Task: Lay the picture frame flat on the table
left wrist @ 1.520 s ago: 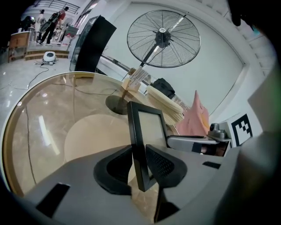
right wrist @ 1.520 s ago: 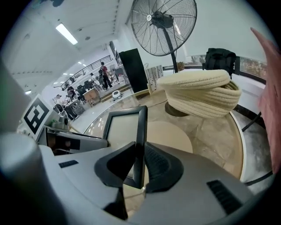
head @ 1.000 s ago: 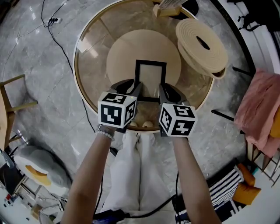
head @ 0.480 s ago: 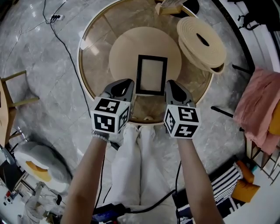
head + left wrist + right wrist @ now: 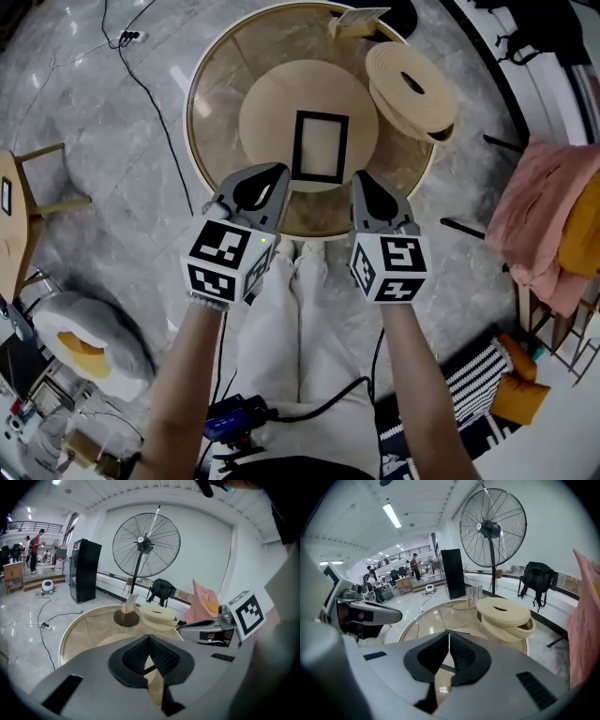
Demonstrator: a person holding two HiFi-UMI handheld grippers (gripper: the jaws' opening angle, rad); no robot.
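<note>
The picture frame [image 5: 320, 147] lies flat on its back. It rests on a round wooden board [image 5: 272, 108] in the middle of the round table [image 5: 200, 141]. Its pale middle faces up and its dark edge runs all the way round. I think the job is done, because no side of the frame looks lifted off the board. I see nothing left to do but keep my hands away from it.

My left gripper [image 5: 270, 174] is squeezed tight. Its jaws have just been closing, and in the left gripper view the two dark pads [image 5: 161, 654] meet with nothing between them. My right gripper [image 5: 361, 180] is the same. Its jaws have just been closing too, and its pads [image 5: 461, 656] touch each other and pinch nothing. Both grippers hang in the air near the table edge closest to me, one on each side of the frame. Neither one touches it.

The frame is longer one way than the other. Its long sides run straight away from me, from the near side of the table to the far side. One short end points at me and the other points at the far rim. A stack of pale rings [image 5: 412, 89] sits on the table to the right, apart from the frame.
</note>
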